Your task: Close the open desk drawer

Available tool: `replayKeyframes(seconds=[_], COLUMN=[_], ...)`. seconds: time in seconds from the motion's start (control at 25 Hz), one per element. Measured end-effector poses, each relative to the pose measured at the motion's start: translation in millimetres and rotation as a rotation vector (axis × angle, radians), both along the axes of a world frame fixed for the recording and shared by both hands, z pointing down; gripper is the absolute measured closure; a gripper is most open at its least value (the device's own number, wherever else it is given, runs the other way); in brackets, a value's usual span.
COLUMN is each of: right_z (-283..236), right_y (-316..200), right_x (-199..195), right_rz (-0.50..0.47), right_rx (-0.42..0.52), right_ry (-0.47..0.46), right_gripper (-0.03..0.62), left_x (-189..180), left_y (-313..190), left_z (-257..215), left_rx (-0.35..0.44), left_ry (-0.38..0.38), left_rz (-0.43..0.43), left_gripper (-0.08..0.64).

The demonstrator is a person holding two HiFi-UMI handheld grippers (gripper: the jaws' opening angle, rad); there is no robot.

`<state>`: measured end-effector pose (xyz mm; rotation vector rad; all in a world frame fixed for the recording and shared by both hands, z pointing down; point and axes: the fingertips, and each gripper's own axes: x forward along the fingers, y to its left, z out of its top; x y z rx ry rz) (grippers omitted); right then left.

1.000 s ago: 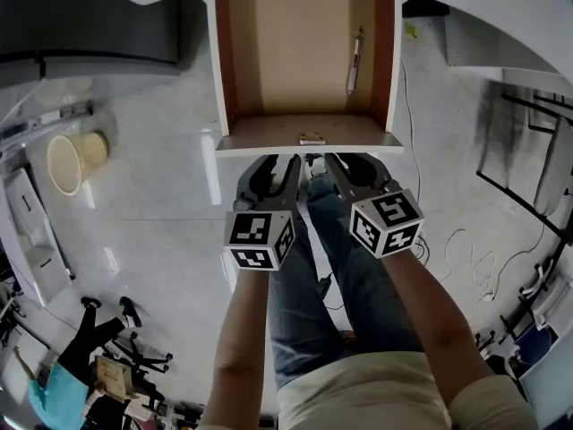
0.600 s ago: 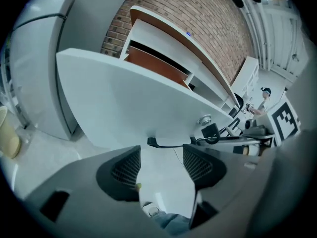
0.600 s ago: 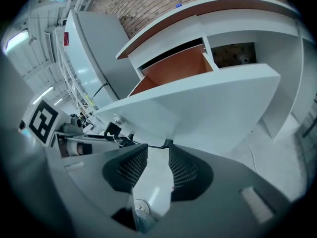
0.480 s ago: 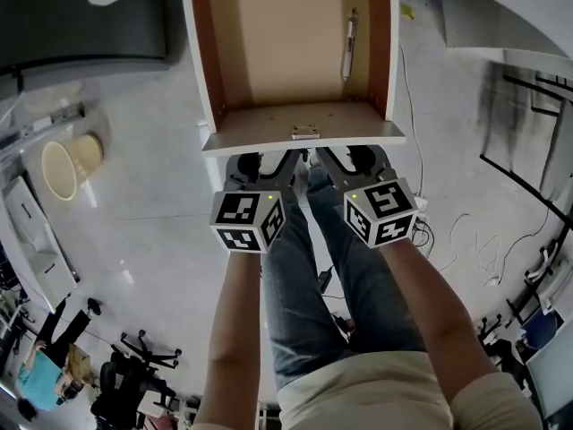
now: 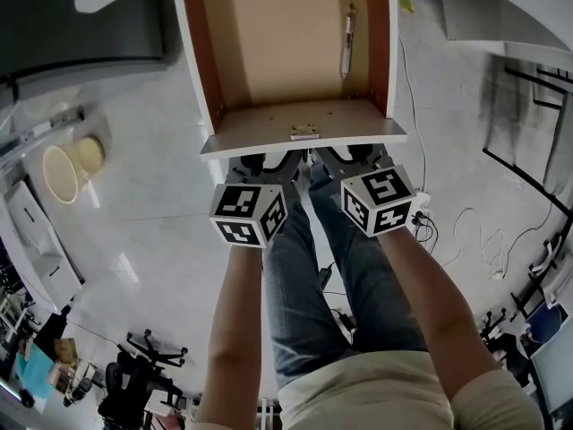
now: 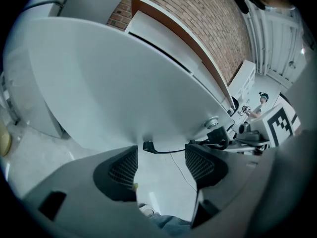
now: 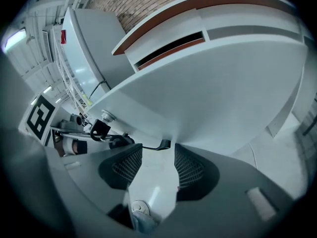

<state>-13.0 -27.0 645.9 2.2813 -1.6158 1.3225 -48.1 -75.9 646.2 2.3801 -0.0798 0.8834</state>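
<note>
Left gripper (image 6: 161,157) and right gripper (image 7: 157,158): jaws of both opening, pads apart, only floor showing between them. Tips side by side just under the drawer (image 5: 304,139) front. Drawer pulled out; pen (image 5: 346,43) along its right wall.

I am finding the drawer front (image 5: 303,138) standing as a white wall across the near side, blocking the way forward. The left gripper (image 5: 271,163) and right gripper (image 5: 345,158) are sitting side by side at its lower edge. Their jaws are opening with nothing between the pads, only floor showing through. Inside the drawer (image 5: 201,61) I am seeing open room, apart from a pen (image 5: 346,45) lying along the right wall. The person's legs (image 5: 349,276) are filling the space beneath the grippers. A wastebasket (image 5: 67,164) is standing well apart on the left floor.
</note>
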Motion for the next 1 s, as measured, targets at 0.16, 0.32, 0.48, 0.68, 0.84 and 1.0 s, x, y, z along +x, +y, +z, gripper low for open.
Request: replayKeyframes(seconds=[0.16,0.32,0.48,0.68,0.84,1.0], right_z=[-3,-2,-5,-8,-10,-16], right_y=[-1,-2,-1,0,0,-2], right_x=[-2,-2,-1,-2,0,1], right_rz=[0.002,-0.008,-0.006,-0.007,-0.007,-0.009], right_rx=[0.018,0.018,0.018,-0.001,-0.015,-0.016], right_ry=[-0.010,-0.017,-0.027,-0.033,-0.038,-0.042], right_gripper=[0.416,0.419,0.423,0.423,0.423,0.423], left_x=[3,4,4,3,4,4], left_y=[0,-1,-3,-3,-3,-5], left_z=[-2,-1,-3,-5,-8,-14], left_rx=[-0.014,-0.025,-0.052,-0.056,-0.055,-0.060], left_ry=[0.008,0.001,0.000,-0.018,-0.028,-0.025], left_rz=[-0.009,-0.024,-0.049,-0.040,-0.031,-0.037], left_gripper=[0.276,0.314,0.330,0.334,0.339,0.341])
